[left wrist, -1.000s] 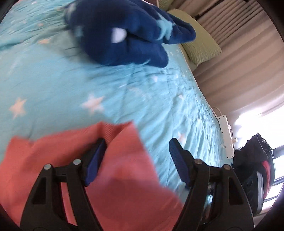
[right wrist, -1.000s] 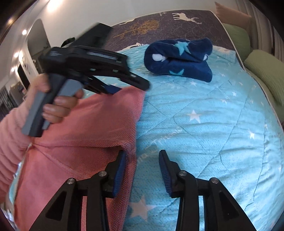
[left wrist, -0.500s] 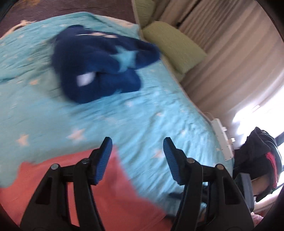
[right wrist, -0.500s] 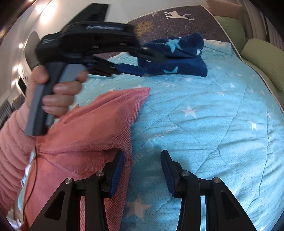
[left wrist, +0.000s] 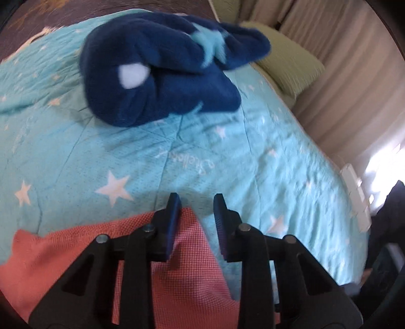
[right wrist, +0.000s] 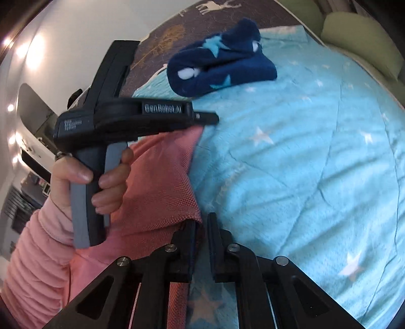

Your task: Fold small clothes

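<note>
Left hand-held gripper (left wrist: 195, 220): fingers narrowed but still apart, a clear gap between the blue pads (left wrist: 173, 222). It sits low over the corner of the red cloth (left wrist: 177, 273); the left pad overlaps the cloth edge, the right pad is over bare bedspread. Can't tell if the left pad actually touches the fabric. Nothing pinched.

Right hand-held gripper (right wrist: 201, 243): fingers almost pressed together, only a thin slot left. The folded edge of the red cloth runs right at that slot, against the left finger. Can't tell whether fabric is caught in it.

The red cloth lies on the near left part of the bed, on a light blue bedspread (right wrist: 303, 157) with white stars. In the right wrist view its right edge runs from the right gripper up to the tip of the left one, with a raised crease between.

A hand (right wrist: 88, 182) in a pink sleeve (right wrist: 38, 253) grips the left tool's grey handle above the cloth.

Further up the bed: a rolled navy fleece (left wrist: 157, 73) with pale stars and white dots, well apart from the red cloth. Behind it, a dark cover (right wrist: 227, 15) with deer and tree prints.

Right side of the bed: green pillows (left wrist: 286, 60), then beige curtains (left wrist: 341, 76). A white power strip (left wrist: 357, 200) near the bed's edge, blurred.
</note>
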Demonstrator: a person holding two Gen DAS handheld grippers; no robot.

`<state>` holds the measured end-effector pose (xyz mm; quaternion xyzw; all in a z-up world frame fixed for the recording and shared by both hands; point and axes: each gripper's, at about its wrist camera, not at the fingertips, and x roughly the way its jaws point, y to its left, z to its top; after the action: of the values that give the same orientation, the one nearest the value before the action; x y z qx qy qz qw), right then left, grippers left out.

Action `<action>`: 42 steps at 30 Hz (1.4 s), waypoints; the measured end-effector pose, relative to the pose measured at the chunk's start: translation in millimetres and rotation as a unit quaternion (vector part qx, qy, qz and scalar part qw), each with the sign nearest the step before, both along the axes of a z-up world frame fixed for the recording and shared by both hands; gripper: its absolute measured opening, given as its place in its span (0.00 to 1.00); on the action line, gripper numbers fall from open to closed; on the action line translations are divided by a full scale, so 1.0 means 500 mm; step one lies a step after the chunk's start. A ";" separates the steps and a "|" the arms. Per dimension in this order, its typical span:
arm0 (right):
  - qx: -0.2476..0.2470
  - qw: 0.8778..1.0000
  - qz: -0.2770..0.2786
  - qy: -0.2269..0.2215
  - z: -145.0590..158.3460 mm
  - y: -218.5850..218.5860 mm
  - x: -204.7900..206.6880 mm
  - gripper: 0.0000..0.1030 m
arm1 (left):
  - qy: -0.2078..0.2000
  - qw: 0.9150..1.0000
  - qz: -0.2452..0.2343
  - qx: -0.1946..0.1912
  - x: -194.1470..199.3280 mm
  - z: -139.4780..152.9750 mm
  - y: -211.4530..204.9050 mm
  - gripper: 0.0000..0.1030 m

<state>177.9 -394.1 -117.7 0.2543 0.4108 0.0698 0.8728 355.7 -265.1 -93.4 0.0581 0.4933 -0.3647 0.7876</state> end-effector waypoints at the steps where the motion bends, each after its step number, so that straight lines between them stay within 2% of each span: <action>1: 0.002 1.000 0.000 -0.001 0.002 0.000 -0.003 0.06 | 0.002 1.000 0.003 -0.006 -0.001 0.005 0.011 0.29; 6: -0.013 1.000 0.006 0.000 0.018 -0.005 -0.023 0.11 | -0.035 0.997 0.031 -0.064 -0.070 0.093 0.150 0.29; 9: -0.067 0.998 0.008 -0.008 0.036 0.001 -0.049 0.12 | -0.033 0.994 0.067 -0.084 -0.119 0.115 0.259 0.35; 10: -0.072 0.997 0.012 -0.009 0.039 0.004 -0.056 0.12 | -0.031 0.993 0.076 -0.085 -0.132 0.115 0.283 0.41; 12: -0.069 0.997 0.018 -0.010 0.048 0.005 -0.071 0.12 | -0.035 0.991 0.100 -0.082 -0.172 0.114 0.357 0.45; 14: -0.080 0.996 0.033 -0.024 0.065 0.016 -0.089 0.12 | -0.059 0.988 0.132 -0.051 -0.212 0.109 0.421 0.45; 16: -0.100 0.993 0.042 -0.038 0.085 0.034 -0.098 0.12 | -0.076 0.983 0.163 -0.035 -0.235 0.104 0.477 0.46; 18: -0.101 0.992 0.052 -0.052 0.107 0.056 -0.087 0.12 | -0.076 0.979 0.187 -0.027 -0.238 0.095 0.519 0.46; 21: -0.050 0.994 0.063 -0.071 0.134 0.090 -0.024 0.12 | -0.075 0.973 0.217 -0.009 -0.211 0.075 0.541 0.46; 24: -0.011 0.995 0.082 -0.063 0.133 0.131 0.058 0.12 | -0.072 0.974 0.215 -0.002 -0.193 0.048 0.538 0.46; 27: -0.044 0.997 0.062 -0.011 0.085 0.146 0.139 0.12 | -0.057 0.969 0.236 0.046 -0.170 -0.012 0.559 0.46; 28: -0.069 0.997 0.040 0.015 0.064 0.137 0.158 0.10 | -0.055 0.969 0.237 0.045 -0.165 -0.029 0.571 0.46; 29: -0.091 0.995 0.014 0.036 0.035 0.114 0.170 0.00 | -0.061 0.971 0.232 0.024 -0.166 -0.036 0.586 0.46; 30: -0.066 0.997 0.014 0.033 0.020 0.093 0.170 0.00 | -0.069 0.972 0.226 0.007 -0.172 -0.036 0.597 0.46; 31: -0.010 0.999 0.012 0.030 0.007 0.063 0.164 0.00 | -0.070 0.972 0.224 0.003 -0.176 -0.034 0.601 0.46; 32: 0.014 0.999 0.006 0.036 0.005 0.049 0.159 0.00 | -0.073 0.972 0.223 0.004 -0.181 -0.031 0.603 0.46; 33: 0.016 0.999 0.004 0.038 0.010 0.046 0.153 0.00 | -0.079 0.972 0.223 0.010 -0.186 -0.028 0.600 0.46; 35: -0.025 0.999 0.000 0.027 0.043 0.059 0.124 0.02 | -0.091 0.970 0.225 0.025 -0.206 -0.016 0.592 0.46; 37: -0.050 0.999 0.009 0.012 0.075 0.074 0.083 0.05 | -0.098 0.971 0.217 0.024 -0.245 0.002 0.590 0.48; 39: -0.045 0.998 0.035 -0.012 0.112 0.083 0.014 0.05 | -0.110 0.973 0.203 0.010 -0.304 0.022 0.594 0.56; 40: -0.043 0.998 0.044 -0.023 0.127 0.083 -0.021 0.06 | -0.121 0.972 0.200 0.004 -0.341 0.034 0.602 0.63; 42: -0.052 0.996 0.060 -0.043 0.153 0.089 -0.112 0.09 | -0.143 0.969 0.201 0.004 -0.403 0.052 0.618 0.69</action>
<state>121.9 -349.8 -41.0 0.1797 0.3910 0.1116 0.8957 154.3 44.0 -67.4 0.0127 0.3787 -0.1852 0.9067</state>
